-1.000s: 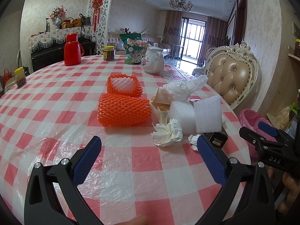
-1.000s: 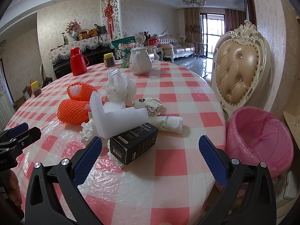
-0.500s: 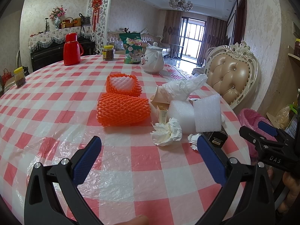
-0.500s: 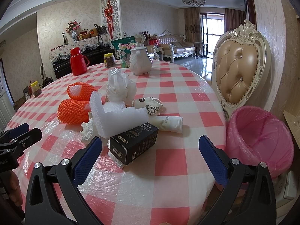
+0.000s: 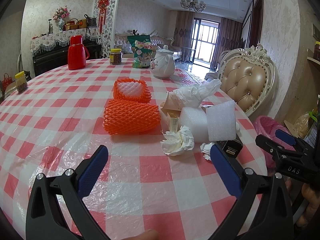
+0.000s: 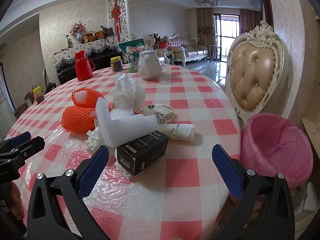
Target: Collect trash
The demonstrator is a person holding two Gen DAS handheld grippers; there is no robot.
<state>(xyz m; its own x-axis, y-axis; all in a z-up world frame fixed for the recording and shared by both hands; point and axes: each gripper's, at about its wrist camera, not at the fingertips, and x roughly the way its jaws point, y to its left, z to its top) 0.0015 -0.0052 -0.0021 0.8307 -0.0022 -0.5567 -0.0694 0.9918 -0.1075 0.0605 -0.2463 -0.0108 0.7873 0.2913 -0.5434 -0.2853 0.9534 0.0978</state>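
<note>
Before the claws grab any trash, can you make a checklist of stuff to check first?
1. Right claw open wide enough for a grab: ok, jaws spread apart.
2. Left claw open and holding nothing: ok.
3. Black box close to the right claw, with nothing lying on it: not ok, the white foam piece leans on its back end.
4. Pink-lined bin open and beside the table: ok.
5. Bin has room: ok; the part of the inside in view looks bare.
6. Crumpled tissue free in front of the left claw: ok.
</note>
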